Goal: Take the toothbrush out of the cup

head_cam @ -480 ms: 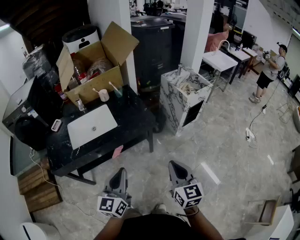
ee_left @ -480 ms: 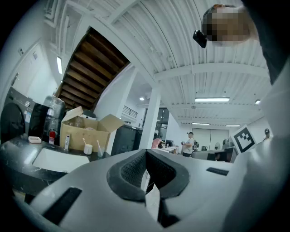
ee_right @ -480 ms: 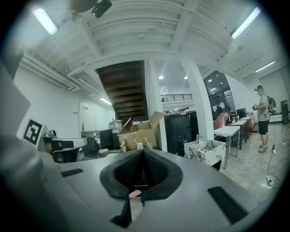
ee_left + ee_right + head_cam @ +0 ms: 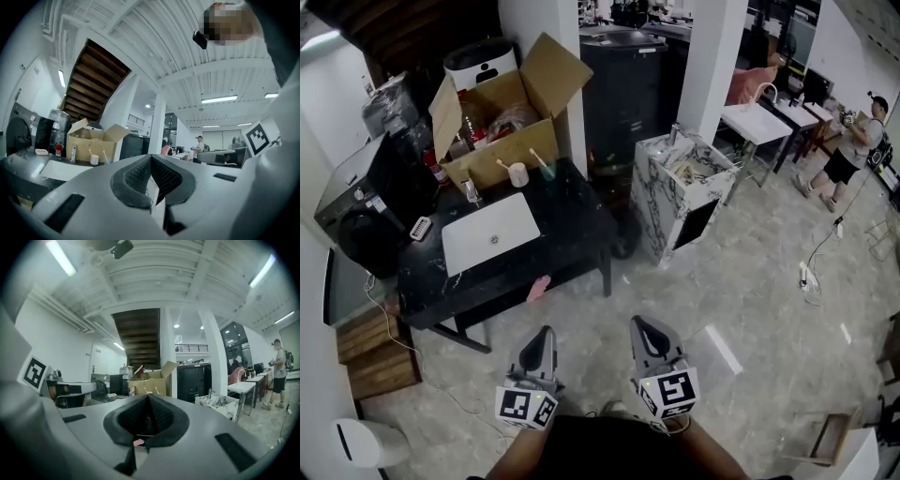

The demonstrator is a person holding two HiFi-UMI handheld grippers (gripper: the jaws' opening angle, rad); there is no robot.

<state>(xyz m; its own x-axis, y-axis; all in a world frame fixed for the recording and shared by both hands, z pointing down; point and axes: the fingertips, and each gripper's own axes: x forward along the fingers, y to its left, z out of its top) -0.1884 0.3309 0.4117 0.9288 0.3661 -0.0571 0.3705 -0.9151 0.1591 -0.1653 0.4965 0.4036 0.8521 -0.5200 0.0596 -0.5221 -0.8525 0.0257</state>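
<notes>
Left claw (image 4: 546, 334) and right claw (image 4: 639, 324): both closed, empty, level; toothbrush (image 4: 502, 166) standing in white cup (image 4: 518, 175) on desk (image 4: 572, 225), well apart.

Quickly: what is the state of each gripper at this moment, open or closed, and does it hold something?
Left gripper: closed, holding nothing.
Right gripper: closed, holding nothing.

You stand on a pale marbled floor (image 4: 750, 300); a black desk (image 4: 574, 223) ahead; a white pillar (image 4: 712, 56) beyond; tube lights (image 4: 60, 258) overhead.
</notes>
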